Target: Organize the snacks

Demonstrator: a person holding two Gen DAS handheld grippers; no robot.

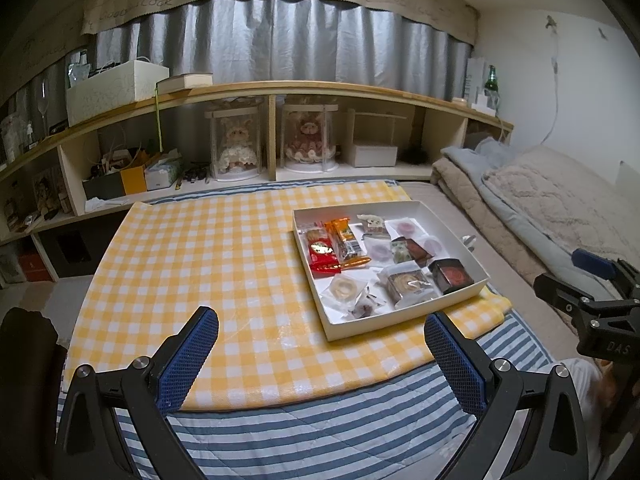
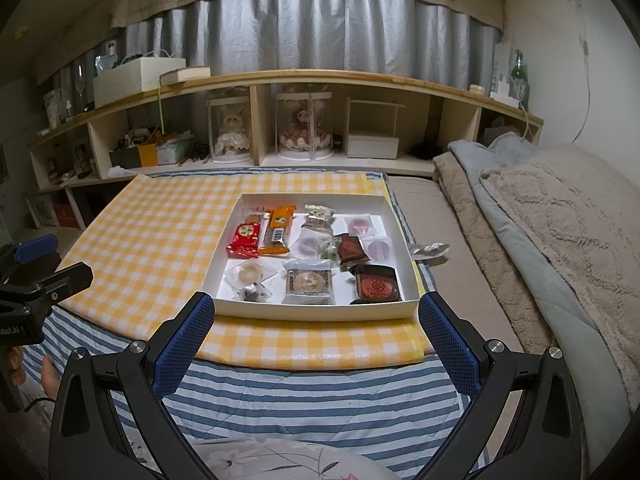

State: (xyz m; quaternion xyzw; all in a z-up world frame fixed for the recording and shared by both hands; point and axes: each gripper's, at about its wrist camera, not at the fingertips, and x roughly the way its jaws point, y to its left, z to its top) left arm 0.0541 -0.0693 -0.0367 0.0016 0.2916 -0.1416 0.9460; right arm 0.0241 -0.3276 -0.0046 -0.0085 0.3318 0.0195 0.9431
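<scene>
1. Left gripper (image 1: 321,330): held low over the near edge of the yellow checked cloth (image 1: 192,260), aimed forward. Its two blue-padded fingers (image 1: 188,356) are spread wide with nothing between them, and they touch nothing.
2. Right gripper (image 2: 314,320): held level and centred on the near wall of the white box (image 2: 312,310), just short of it. Its fingers (image 2: 182,344) are likewise spread wide and empty, one tip near each front corner of the box.
3. In the left wrist view, the right gripper's black body (image 1: 592,312) appears at the right edge, beside the box and apart from it. In the right wrist view, the left gripper's body (image 2: 44,284) sits at the left edge, over the cloth's corner.
4. White box: an open, shallow tray resting on the right part of the checked cloth, holding all the wrapped snacks.
5. Contents: a red packet (image 2: 244,240) and an orange packet (image 2: 278,232) at the left; a dark square packet (image 2: 376,284) at the near right corner; a round pastry in clear wrap (image 2: 308,282) beside it; pale wrapped pieces toward the back.
6. A crumpled clear wrapper (image 2: 430,250) lies outside the box, just right of it.
7. The cloth covers a striped blue quilt (image 2: 320,400); a folded beige blanket (image 2: 560,240) lies to the right.
</scene>
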